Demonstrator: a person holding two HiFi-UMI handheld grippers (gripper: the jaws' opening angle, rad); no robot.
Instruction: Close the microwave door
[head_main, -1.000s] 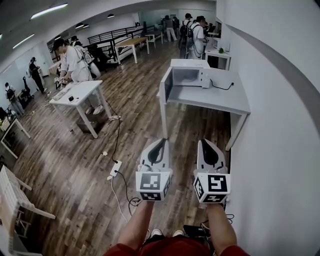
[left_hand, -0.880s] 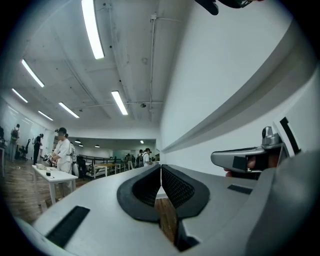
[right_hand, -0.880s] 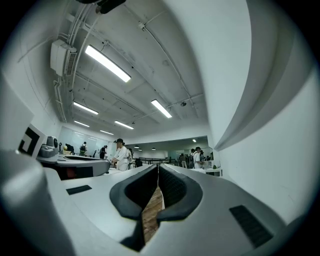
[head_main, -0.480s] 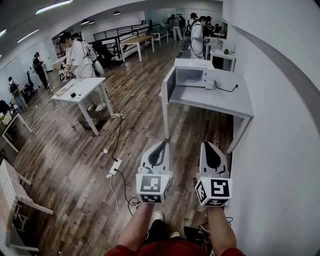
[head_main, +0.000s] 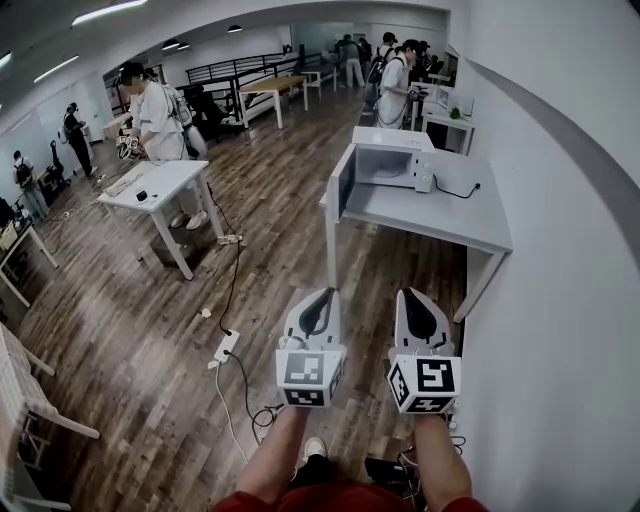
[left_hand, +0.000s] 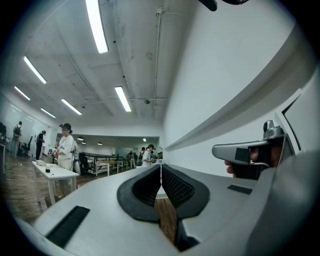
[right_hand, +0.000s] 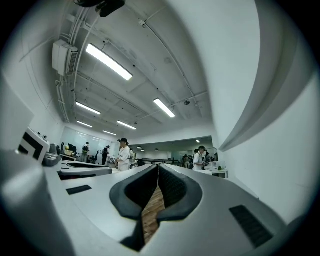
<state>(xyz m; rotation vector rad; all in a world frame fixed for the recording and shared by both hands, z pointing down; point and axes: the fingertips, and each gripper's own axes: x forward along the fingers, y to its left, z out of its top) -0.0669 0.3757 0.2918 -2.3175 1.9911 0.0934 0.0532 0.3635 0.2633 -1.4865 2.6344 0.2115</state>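
A white microwave (head_main: 392, 158) stands on a grey table (head_main: 440, 215) by the right wall, far ahead in the head view. Its door (head_main: 345, 183) hangs swung open to the left, showing the bright cavity. My left gripper (head_main: 321, 296) and right gripper (head_main: 413, 295) are held side by side low in that view, well short of the table, both pointing toward it. Each one is shut with its tips meeting and nothing between them. In the left gripper view the shut left gripper (left_hand: 161, 166) points level down the room; the right gripper view shows the same for the right gripper (right_hand: 158, 167).
The white wall (head_main: 560, 250) runs close along my right. A white table (head_main: 160, 185) with a person (head_main: 150, 115) beside it stands to the left. A power strip (head_main: 226, 346) and cables lie on the wooden floor. More people (head_main: 395, 75) and desks stand beyond the microwave.
The microwave and its table have drawn nearer in the head view as I walk forward. Both grippers have come forward with me and stay shut.
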